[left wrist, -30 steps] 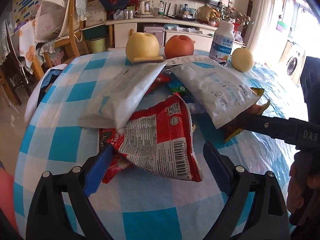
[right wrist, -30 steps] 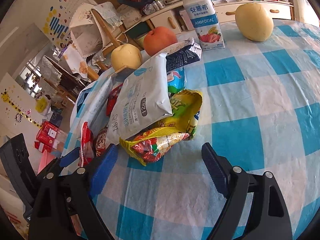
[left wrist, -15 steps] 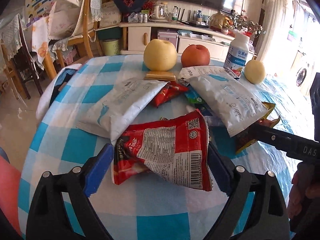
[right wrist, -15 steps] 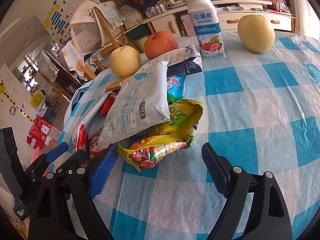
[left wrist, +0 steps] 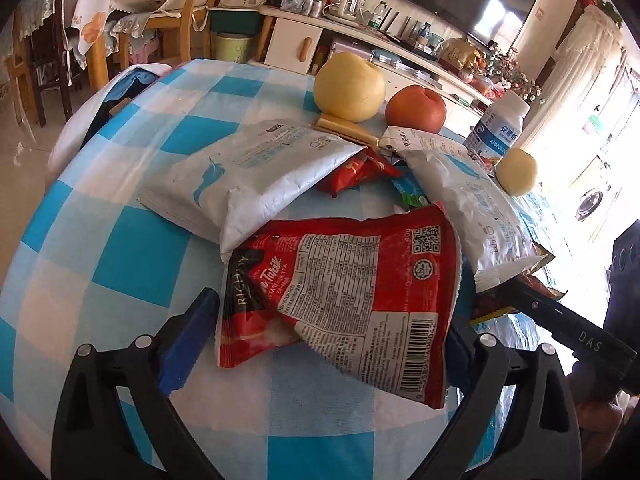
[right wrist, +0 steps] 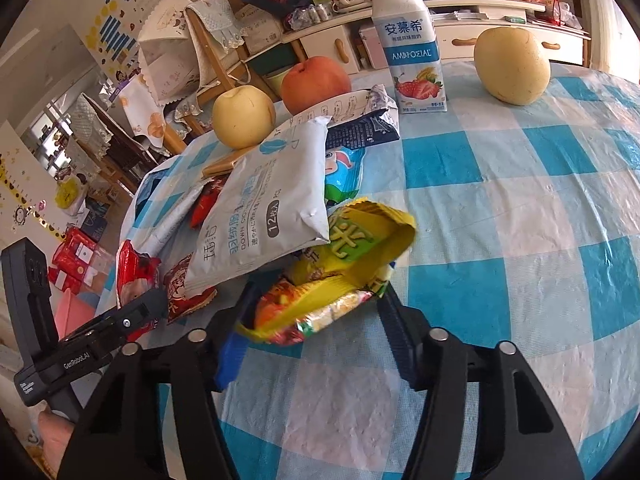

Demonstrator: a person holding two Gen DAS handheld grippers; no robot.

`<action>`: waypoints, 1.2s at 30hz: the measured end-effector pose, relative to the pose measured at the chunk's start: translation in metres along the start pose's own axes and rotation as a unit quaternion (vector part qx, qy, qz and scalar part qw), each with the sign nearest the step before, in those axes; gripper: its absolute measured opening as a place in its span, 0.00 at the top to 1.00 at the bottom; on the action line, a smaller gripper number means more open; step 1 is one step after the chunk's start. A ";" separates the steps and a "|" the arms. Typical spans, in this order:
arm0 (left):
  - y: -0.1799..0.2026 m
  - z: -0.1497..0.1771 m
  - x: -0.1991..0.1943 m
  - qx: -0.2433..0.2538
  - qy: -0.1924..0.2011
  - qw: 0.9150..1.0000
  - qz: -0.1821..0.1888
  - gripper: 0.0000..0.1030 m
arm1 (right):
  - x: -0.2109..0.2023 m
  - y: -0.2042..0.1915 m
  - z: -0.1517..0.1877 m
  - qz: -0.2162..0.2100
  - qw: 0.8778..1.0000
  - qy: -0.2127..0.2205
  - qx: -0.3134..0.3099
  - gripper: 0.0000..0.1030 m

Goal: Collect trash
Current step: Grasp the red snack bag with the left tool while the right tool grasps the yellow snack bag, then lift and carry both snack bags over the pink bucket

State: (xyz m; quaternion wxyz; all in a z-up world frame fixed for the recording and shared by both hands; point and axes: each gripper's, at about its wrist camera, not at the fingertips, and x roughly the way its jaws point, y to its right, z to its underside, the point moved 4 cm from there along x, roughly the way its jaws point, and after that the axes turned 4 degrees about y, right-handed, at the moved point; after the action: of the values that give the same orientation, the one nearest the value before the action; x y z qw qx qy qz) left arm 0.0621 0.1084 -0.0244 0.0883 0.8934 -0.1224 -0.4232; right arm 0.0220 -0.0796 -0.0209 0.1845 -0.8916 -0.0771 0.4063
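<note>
A heap of snack wrappers lies on the blue-and-white checked table (right wrist: 520, 240). In the left wrist view a red tea wrapper (left wrist: 344, 300) lies flat between the fingers of my left gripper (left wrist: 324, 340). Its jaws are opening and stand on either side of the wrapper without squeezing it. In the right wrist view my right gripper (right wrist: 312, 332) is closing, and its pads touch both ends of a crumpled yellow snack wrapper (right wrist: 352, 244). A white packet (right wrist: 272, 208) lies over the yellow wrapper's far end. Another white packet (left wrist: 248, 172) overlaps the red wrapper's top corner.
Two yellow pears (left wrist: 348, 88) (right wrist: 512, 64), a red apple (left wrist: 416, 108) and a yoghurt bottle (right wrist: 412, 48) stand at the far side of the table. Chairs and a sideboard stand beyond it. A finger of the other gripper's tool reaches in from the side in each view.
My left gripper has come closer over the red wrapper and rolled, with its jaws wider. The right gripper's jaws have closed in onto the yellow wrapper.
</note>
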 end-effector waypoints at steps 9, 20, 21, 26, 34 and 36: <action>0.002 0.003 -0.001 0.025 0.004 1.000 -0.009 0.12 | -0.007 -0.001 0.004 0.005 1.000 0.000 -0.005 0.53; -0.002 0.001 -0.014 0.018 0.021 1.000 0.004 0.36 | -0.014 -0.008 0.013 0.002 1.000 0.001 -0.010 0.55; -0.002 0.001 -0.015 0.018 0.022 1.000 0.005 0.37 | -0.016 -0.009 0.014 0.003 1.000 0.002 -0.012 0.55; -0.002 0.002 -0.018 0.020 0.023 1.000 0.007 0.44 | -0.021 -0.014 0.019 0.007 1.000 0.004 -0.024 0.55; -0.004 0.002 -0.023 0.012 0.023 1.000 0.016 0.48 | -0.034 -0.018 0.024 0.004 0.999 0.019 -0.031 0.57; -0.004 0.002 -0.027 0.010 0.025 0.999 0.019 0.48 | -0.037 -0.021 0.025 0.000 0.999 0.023 -0.033 0.58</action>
State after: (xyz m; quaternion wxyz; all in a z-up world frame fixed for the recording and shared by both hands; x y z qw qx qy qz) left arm 0.0450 0.1199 -0.0071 0.0909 0.9020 -0.1413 -0.3977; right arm -0.0211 -0.0647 -0.0020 0.1561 -0.9063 -0.0860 0.3831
